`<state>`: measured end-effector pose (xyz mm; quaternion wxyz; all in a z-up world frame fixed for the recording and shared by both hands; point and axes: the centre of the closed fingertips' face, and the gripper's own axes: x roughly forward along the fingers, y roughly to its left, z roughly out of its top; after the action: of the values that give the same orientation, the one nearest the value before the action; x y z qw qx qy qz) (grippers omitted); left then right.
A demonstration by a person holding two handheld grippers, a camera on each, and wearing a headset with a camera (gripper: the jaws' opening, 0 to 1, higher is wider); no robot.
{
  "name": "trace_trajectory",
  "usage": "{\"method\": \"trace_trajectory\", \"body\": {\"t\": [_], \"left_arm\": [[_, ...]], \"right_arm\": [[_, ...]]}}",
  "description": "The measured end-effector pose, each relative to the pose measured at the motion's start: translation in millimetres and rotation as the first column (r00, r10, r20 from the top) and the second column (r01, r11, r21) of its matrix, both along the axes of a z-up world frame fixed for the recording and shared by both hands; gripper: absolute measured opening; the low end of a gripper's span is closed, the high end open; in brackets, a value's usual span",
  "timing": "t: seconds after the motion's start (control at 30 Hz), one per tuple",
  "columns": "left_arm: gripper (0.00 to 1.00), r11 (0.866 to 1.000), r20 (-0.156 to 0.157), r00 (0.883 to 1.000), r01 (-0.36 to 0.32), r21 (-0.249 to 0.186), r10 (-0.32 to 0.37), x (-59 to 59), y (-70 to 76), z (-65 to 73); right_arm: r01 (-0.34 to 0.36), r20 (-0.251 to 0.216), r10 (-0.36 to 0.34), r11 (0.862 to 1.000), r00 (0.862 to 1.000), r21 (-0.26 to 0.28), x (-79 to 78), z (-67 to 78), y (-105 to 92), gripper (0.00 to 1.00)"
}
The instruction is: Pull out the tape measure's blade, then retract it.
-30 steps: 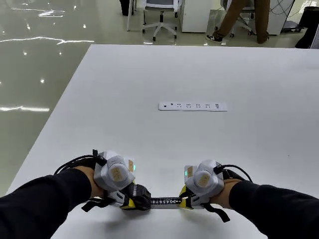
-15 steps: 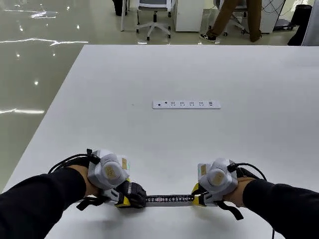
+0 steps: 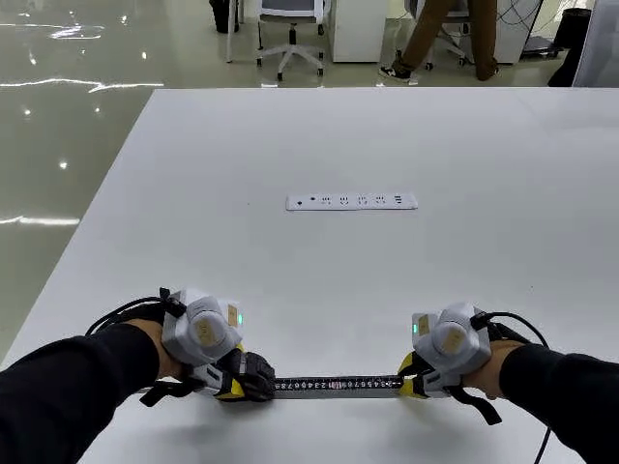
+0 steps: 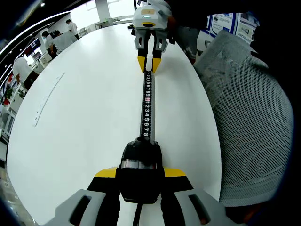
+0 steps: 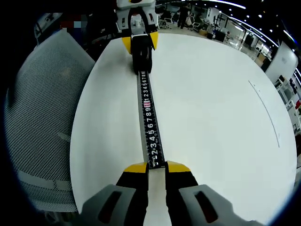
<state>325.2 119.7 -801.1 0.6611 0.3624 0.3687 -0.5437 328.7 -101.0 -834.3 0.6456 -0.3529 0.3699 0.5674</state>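
The black tape measure case [image 3: 253, 375] [image 4: 139, 168] sits at the near table edge, and my left gripper [image 3: 232, 385] [image 4: 140, 174] is shut on it. Its dark numbered blade [image 3: 338, 384] [image 4: 147, 101] [image 5: 149, 122] runs out flat along the table to the right. My right gripper [image 3: 406, 385] [image 5: 156, 168] is shut on the blade's end. In the left gripper view the right gripper [image 4: 150, 63] shows far off at the blade tip. The right gripper view has the case [image 5: 141, 52] held by the left gripper [image 5: 139, 43] at the far end.
A white power strip [image 3: 351, 202] lies in the middle of the white table [image 3: 387, 271]. A grey mesh chair back [image 4: 244, 122] [image 5: 40, 117] stands close behind the near edge. Office chairs and a person's legs [image 3: 440, 34] are beyond the far edge.
My right gripper has moved right with the blade end, so more blade lies out between the grippers. The left gripper and case have stayed about where they were.
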Motion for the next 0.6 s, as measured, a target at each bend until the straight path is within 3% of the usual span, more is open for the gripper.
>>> {"method": "trace_trajectory", "body": {"t": [0.5,0.6], "left_arm": [[0.29,1.0,-0.002,1.0,-0.011,-0.004,0.011,0.9,-0.6,-0.2],[0.29,1.0,-0.002,1.0,-0.008,-0.002,0.008,1.0,-1.1,-0.5]], "right_arm": [[0.021,0.011,-0.02,0.999,1.0,-0.046,1.3,4.6,-49.8,0.08],[0.025,0.012,-0.025,0.999,1.0,-0.04,-0.5,4.6,-51.8,0.08]]}}
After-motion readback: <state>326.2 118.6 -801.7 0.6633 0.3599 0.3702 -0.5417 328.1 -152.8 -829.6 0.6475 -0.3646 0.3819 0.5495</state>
